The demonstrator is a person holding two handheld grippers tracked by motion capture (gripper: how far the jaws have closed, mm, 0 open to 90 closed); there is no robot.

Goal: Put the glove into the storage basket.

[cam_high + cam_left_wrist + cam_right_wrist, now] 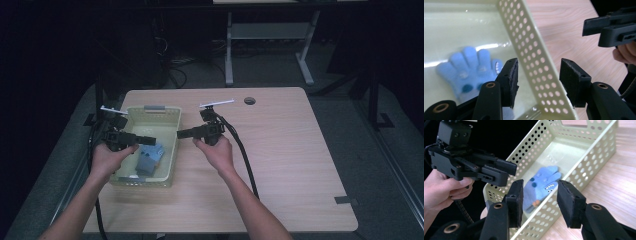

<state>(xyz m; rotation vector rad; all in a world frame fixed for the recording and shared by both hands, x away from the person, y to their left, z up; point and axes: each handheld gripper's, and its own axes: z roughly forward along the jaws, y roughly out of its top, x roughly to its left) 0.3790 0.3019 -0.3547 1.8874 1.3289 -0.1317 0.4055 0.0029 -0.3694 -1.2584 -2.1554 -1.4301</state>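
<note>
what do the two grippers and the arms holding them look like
Both the left gripper and the right gripper are matt black, boxy, with two flat jaws faced in dark foam pads and brass-coloured pivot rings. Each carries a pale plate on top and trails a thick black cable. The forearms are bare, no sleeves showing.

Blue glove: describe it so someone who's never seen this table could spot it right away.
On the wooden table a pale yellow perforated basket sits at its left side, between the person's two hands. The blue glove lies flat on the basket's floor, at the end nearer the person. It is the one fuzzy blue item there, with a toothy monster face and dark blue spots.
</note>
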